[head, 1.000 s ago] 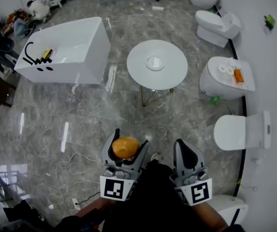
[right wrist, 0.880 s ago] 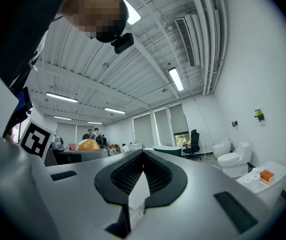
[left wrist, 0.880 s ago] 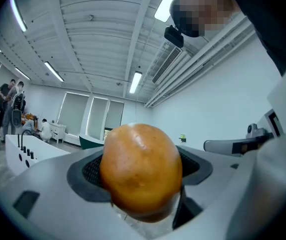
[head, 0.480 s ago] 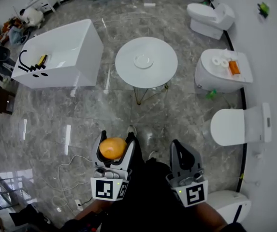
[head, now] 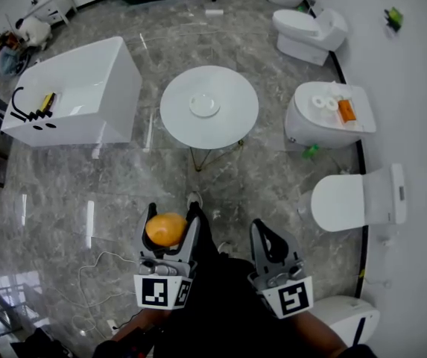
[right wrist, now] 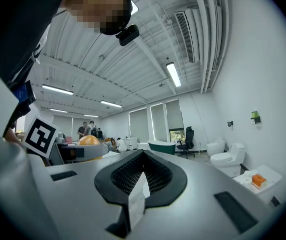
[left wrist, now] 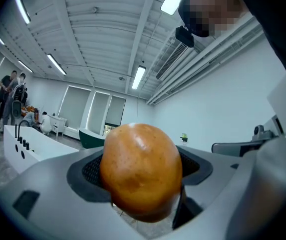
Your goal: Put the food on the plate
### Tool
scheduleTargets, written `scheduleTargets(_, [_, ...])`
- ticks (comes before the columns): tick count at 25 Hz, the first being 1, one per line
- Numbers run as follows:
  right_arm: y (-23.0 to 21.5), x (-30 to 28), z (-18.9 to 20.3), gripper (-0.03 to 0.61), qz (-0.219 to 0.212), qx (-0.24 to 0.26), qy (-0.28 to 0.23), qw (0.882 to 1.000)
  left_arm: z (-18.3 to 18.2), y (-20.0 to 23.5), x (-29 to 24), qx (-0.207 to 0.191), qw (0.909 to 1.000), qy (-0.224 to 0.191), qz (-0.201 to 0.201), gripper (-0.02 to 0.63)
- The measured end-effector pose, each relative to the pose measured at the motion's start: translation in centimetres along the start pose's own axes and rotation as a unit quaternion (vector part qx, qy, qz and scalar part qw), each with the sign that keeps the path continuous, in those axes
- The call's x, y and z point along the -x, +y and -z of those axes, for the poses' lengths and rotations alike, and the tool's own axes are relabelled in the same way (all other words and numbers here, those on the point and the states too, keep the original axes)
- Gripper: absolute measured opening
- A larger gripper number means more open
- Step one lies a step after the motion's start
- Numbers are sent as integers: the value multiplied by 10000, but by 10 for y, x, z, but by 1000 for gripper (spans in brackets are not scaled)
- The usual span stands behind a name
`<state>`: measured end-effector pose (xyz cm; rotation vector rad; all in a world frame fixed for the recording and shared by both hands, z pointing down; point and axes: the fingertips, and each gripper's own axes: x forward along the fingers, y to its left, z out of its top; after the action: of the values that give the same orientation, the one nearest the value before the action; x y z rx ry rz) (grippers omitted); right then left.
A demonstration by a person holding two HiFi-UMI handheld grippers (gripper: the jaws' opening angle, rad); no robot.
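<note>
I am grasping the orange food (head: 165, 229) in my left claw (head: 170, 216), my right claw (head: 264, 231) hanging clenched. The plate (head: 204, 105) is sitting on the tabletop (head: 235, 121).

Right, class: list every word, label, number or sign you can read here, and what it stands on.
No readable words or numbers anywhere.
Cubes on left gripper and right gripper: square markers only, no letters.
Food: no label.
Orange box on the white toilet: print too small to read.
</note>
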<state>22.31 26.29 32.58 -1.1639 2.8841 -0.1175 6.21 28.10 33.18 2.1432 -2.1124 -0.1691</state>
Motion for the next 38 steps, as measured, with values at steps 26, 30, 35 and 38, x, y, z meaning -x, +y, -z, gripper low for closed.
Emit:
scheduleTargets(26, [-62, -292, -3, 5, 231, 78, 327, 9992, -16, 183, -226, 382, 9989, 246, 120, 373])
scheduleTargets(30, [-59, -319, -7, 5, 252, 52, 284, 9993, -22, 202, -247, 350, 9988, 218, 270, 373])
scheduleTargets(35, [-67, -338, -2, 5, 174, -15, 392, 9991, -15, 213, -267, 370, 9983, 389, 225, 373])
scheduleTargets(38, [-76, -345, -3, 5, 178, -34, 403, 9990, -1, 214, -278, 381, 9974, 552, 255, 373])
